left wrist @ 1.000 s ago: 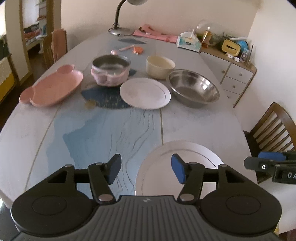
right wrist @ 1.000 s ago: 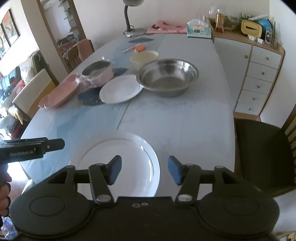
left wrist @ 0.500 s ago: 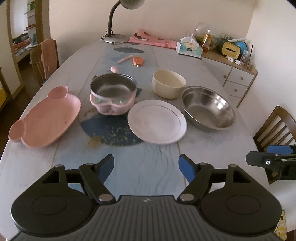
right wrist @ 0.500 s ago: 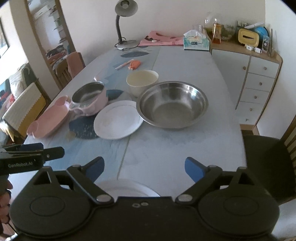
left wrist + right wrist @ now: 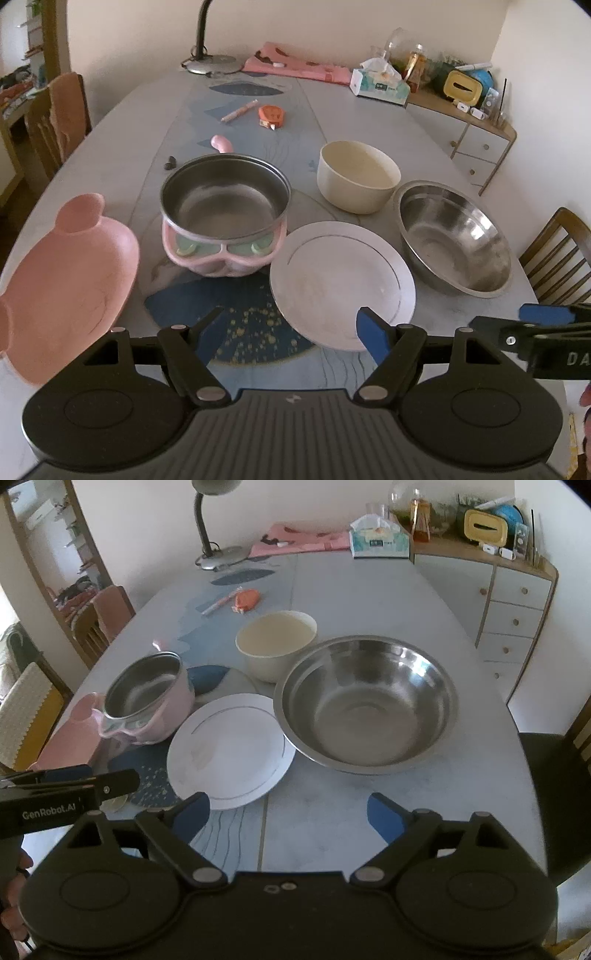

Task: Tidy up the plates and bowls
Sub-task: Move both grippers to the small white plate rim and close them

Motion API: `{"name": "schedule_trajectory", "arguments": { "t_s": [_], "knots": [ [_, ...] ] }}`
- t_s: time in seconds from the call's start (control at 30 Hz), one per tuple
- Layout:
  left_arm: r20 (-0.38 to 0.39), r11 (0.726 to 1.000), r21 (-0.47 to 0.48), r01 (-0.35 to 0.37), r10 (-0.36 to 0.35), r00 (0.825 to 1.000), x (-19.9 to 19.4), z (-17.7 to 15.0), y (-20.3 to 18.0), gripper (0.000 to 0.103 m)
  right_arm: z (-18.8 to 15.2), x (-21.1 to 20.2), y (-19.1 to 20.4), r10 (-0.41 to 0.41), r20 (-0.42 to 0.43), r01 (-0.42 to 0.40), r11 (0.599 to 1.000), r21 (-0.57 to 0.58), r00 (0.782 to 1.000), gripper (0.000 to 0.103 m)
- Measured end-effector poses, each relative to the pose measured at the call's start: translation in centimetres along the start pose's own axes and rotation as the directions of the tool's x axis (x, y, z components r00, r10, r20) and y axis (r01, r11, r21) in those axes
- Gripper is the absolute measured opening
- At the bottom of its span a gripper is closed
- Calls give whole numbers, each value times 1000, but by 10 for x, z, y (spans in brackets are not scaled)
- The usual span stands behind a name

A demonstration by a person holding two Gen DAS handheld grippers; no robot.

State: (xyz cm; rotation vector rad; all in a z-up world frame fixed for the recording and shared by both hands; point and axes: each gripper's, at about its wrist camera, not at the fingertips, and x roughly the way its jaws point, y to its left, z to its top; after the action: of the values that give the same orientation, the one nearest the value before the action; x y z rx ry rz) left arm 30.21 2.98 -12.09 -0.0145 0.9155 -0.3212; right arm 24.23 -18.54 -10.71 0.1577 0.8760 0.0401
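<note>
Both claws hover spread wide and empty over the near table edge.

Just ahead of the left gripper (image 5: 291,334) lies the white plate (image 5: 341,282), flat, face up. Ahead of the right gripper (image 5: 291,814) sits the steel bowl (image 5: 365,705), touching the plate's rim; cream bowl (image 5: 276,646) behind, pink pot (image 5: 225,214) and pink tray (image 5: 62,273) leftward.

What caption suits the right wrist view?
Open right gripper near a white plate, beside a steel bowl and cream bowl.

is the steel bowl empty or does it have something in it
Empty. The steel bowl sits upright on the table; both views show its bare shiny bottom.
</note>
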Motion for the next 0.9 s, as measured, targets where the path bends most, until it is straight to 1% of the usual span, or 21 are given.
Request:
{"name": "schedule_trajectory", "arguments": {
  "t_s": [0.2,0.37,0.4,0.53,0.6,0.63,0.73,0.77,0.8,0.87,0.9],
  "knots": [
    [-32,1000,0,16,-16,999,31,12,10,75,8,30,6,-15,-20,16,999,46,1000,84],
    [-60,1000,-7,28,-28,998,49,15,16,74,15,56,3,-26,-49,30,995,98,998,77],
    [-65,999,-7,31,-32,997,53,16,17,70,15,60,3,-30,-57,36,994,105,998,76],
    [-85,999,-26,42,-44,995,64,17,22,63,15,75,0,-23,-82,35,989,146,996,69],
    [-90,998,-45,47,-51,995,67,18,26,57,15,79,-1,-7,-81,22,982,189,997,66],
    [-95,997,-56,49,-54,994,69,18,27,55,14,80,-2,0,-80,17,979,205,997,61],
    [-103,995,-83,52,-61,993,74,19,32,47,11,85,-3,-3,-80,23,968,248,997,55],
    [-105,995,-88,53,-62,993,75,19,33,43,10,86,-4,-1,-79,22,964,265,997,50],
    [-106,995,-91,52,-61,992,76,19,34,42,9,87,-6,4,-78,19,959,284,997,49],
    [-106,995,-93,47,-57,993,78,19,35,41,7,90,-9,9,-83,18,949,316,996,41],
    [-106,994,-93,48,-58,993,79,20,35,39,7,90,-9,14,-77,11,946,324,997,40]
  ]
}}
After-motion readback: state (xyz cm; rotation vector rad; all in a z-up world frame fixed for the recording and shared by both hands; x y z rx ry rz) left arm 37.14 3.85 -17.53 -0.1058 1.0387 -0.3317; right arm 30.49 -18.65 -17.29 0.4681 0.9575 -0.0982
